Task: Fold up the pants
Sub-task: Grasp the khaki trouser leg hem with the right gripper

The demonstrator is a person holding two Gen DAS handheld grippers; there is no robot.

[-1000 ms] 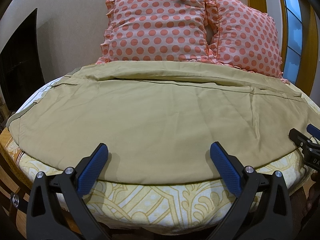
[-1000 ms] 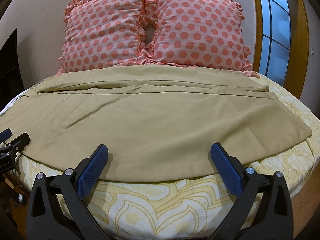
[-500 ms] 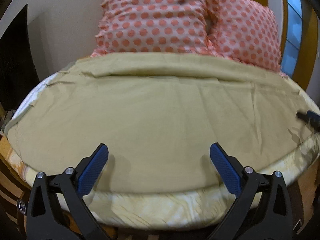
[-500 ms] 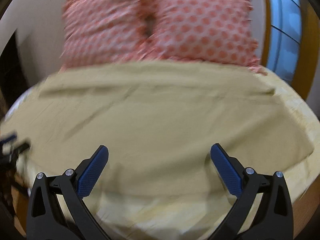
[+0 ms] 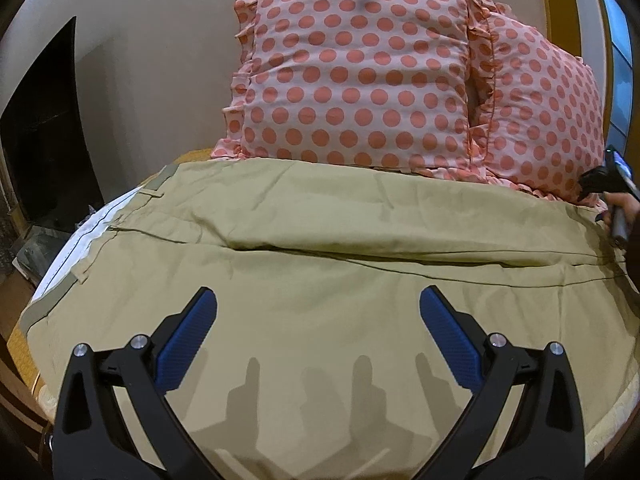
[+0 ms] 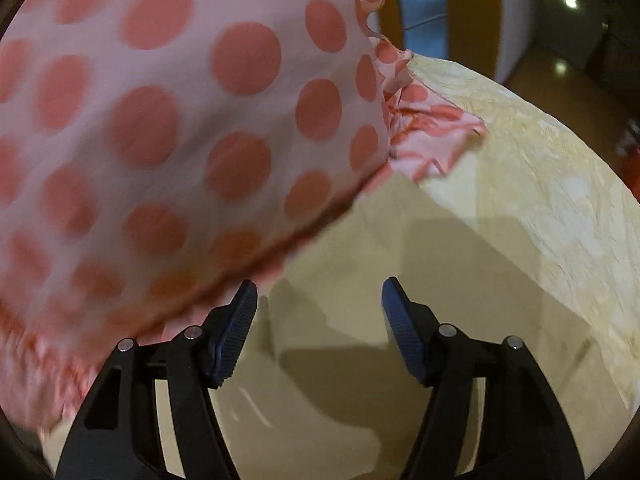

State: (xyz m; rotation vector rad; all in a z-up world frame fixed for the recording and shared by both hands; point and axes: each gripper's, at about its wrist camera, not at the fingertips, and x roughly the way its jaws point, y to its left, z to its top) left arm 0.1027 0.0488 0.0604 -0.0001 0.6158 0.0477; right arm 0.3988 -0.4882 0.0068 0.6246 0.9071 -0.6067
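Observation:
Khaki pants (image 5: pixel 320 264) lie spread flat across the bed, waistband at the left, legs running right. My left gripper (image 5: pixel 318 320) is open and empty, hovering over the near part of the pants. My right gripper (image 6: pixel 319 316) is open and empty, low over the far right end of the pants (image 6: pixel 360 280), close under a polka-dot pillow. It also shows at the right edge of the left wrist view (image 5: pixel 612 184).
Two pink polka-dot pillows (image 5: pixel 360 80) stand against the wall at the head of the bed, one filling the right wrist view (image 6: pixel 160 120). A yellow patterned bedsheet (image 6: pixel 540 184) covers the bed. A window is at the right.
Both grippers moved forward over the bed. The right one went far to the pants' far right end beside the pillow and its fingers narrowed; the left one came in above the pants.

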